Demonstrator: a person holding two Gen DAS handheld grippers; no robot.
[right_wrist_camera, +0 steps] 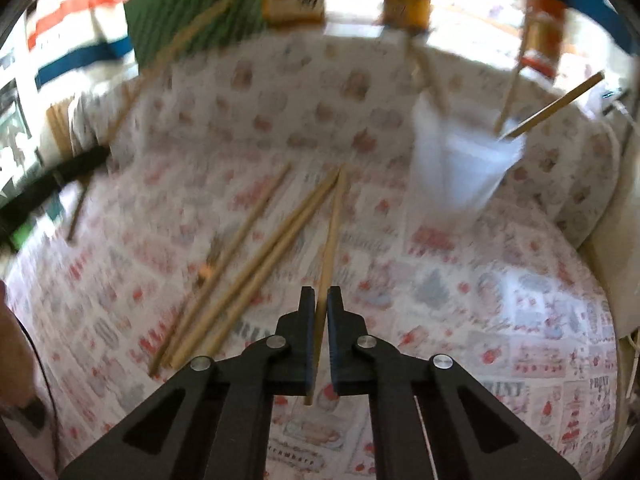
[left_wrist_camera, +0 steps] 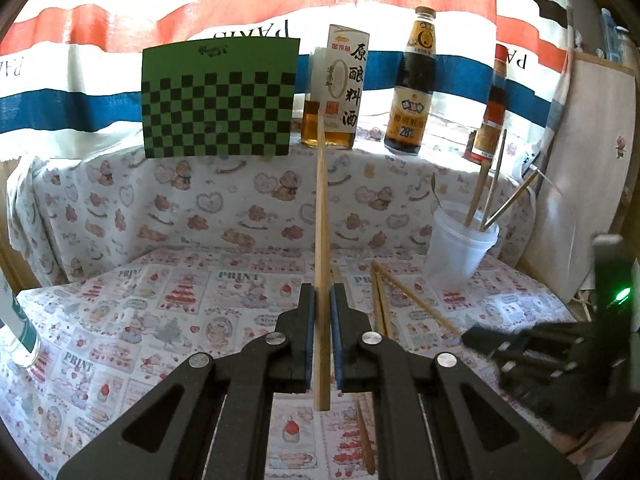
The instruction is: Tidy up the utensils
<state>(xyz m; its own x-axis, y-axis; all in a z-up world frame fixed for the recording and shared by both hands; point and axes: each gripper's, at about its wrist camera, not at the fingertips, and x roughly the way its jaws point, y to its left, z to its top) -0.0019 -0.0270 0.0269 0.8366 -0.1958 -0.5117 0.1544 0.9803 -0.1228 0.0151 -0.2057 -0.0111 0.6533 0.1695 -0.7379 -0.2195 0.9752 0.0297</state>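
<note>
My left gripper (left_wrist_camera: 322,290) is shut on a wooden chopstick (left_wrist_camera: 321,216) that points up and away from me, held above the table. My right gripper (right_wrist_camera: 321,294) is shut on another chopstick (right_wrist_camera: 331,236) that runs forward over the tablecloth; that view is blurred. A translucent plastic cup (left_wrist_camera: 460,246) at the right holds several chopsticks (left_wrist_camera: 478,196); it also shows in the right wrist view (right_wrist_camera: 460,160). Several loose chopsticks (right_wrist_camera: 256,264) lie on the cloth left of my right gripper. Two more loose chopsticks (left_wrist_camera: 404,296) lie near the cup.
A green checkered board (left_wrist_camera: 218,100) and sauce bottles (left_wrist_camera: 410,88) stand on the raised ledge at the back. A boxed bottle (left_wrist_camera: 340,92) stands beside them. The right gripper's body (left_wrist_camera: 552,356) shows at the left wrist view's right edge. A patterned cloth (left_wrist_camera: 160,320) covers the table.
</note>
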